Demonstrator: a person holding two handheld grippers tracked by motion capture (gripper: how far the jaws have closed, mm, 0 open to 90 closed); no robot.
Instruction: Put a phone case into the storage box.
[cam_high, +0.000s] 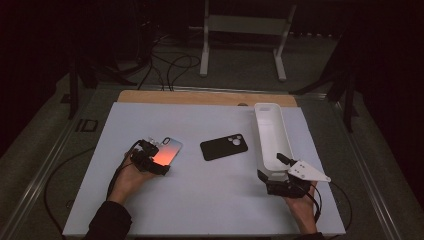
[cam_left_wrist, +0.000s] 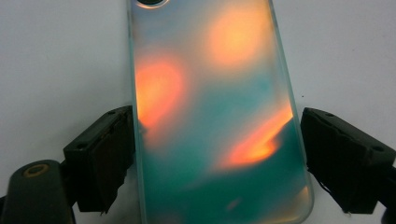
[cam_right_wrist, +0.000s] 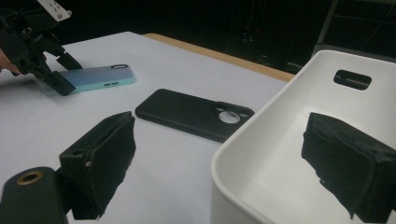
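Observation:
An iridescent orange-and-teal phone case (cam_high: 169, 149) (cam_left_wrist: 210, 116) lies flat on the white mat at the left. My left gripper (cam_high: 157, 157) (cam_left_wrist: 217, 158) straddles its near end. One pad sits at the case's edge and the other stands a sliver off it. The same gripper (cam_right_wrist: 65, 72) and case (cam_right_wrist: 100, 74) appear far off in the right gripper view. A black phone case (cam_high: 224, 146) (cam_right_wrist: 194, 114) lies back up at the mat's middle. My right gripper (cam_high: 272, 167) (cam_right_wrist: 219, 168) is open across the near wall of a white bin (cam_high: 261, 131) (cam_right_wrist: 261, 140), with one jaw outside and one inside.
The white mat (cam_high: 200, 200) covers most of the table, with a wooden strip (cam_high: 200, 97) along the far edge. A white metal frame (cam_high: 245, 30) and cables (cam_high: 170, 65) are on the dark floor beyond. Nothing lies in the part of the bin that I can see.

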